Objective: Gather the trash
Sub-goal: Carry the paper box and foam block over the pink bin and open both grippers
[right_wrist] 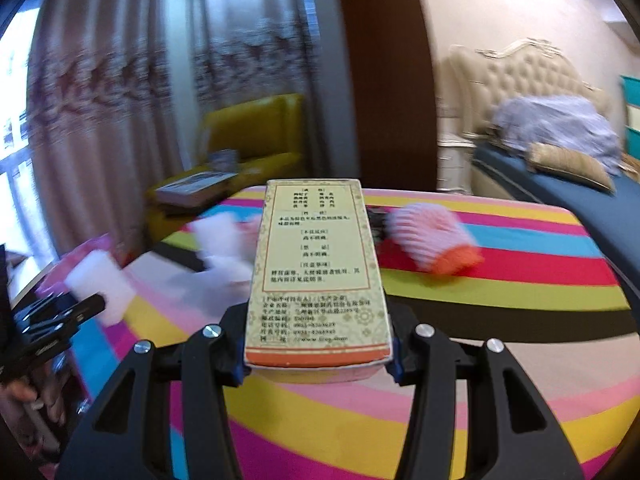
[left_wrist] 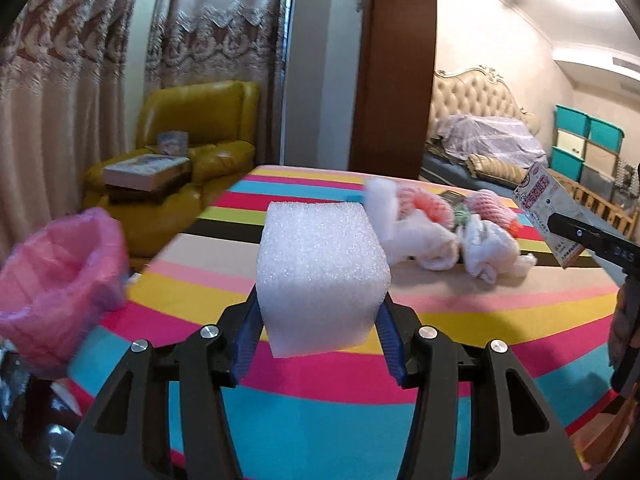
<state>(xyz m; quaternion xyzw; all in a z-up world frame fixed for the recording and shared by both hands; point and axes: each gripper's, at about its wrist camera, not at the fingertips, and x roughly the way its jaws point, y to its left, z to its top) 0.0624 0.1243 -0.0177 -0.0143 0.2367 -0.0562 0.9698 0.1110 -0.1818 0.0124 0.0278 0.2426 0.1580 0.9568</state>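
Foam block: white foam block (left_wrist: 322,276) sits clamped between the blue pads of the left hand-held gripper (left_wrist: 320,320), lifted above the striped tabletop (left_wrist: 320,420).
Left hand-held gripper: partly closed, its jaws pressing both sides of the foam block; seen from the right wrist view at the left edge (right_wrist: 86,308) with the foam (right_wrist: 100,284) at its tip.
Carton: printed cardboard carton (right_wrist: 316,276) lies lengthwise between the jaws of the right hand-held gripper (right_wrist: 318,356), raised over the tabletop (right_wrist: 520,380).
Right hand-held gripper: partly closed, gripping the carton's near end on both sides; in the left wrist view it shows at the right edge (left_wrist: 560,236) holding the carton (left_wrist: 550,216).
Remaining trash: crumpled white wrappers (left_wrist: 452,248) and pink foam fruit netting (right_wrist: 432,240) lie together toward the far side of the tabletop.
Bin: container lined with a pink bag (left_wrist: 60,276) stands just beside the tabletop's left edge.
Surroundings: yellow armchair (left_wrist: 200,136) with books behind the tabletop, curtains (left_wrist: 80,80) at left, bed (left_wrist: 480,148) at right.
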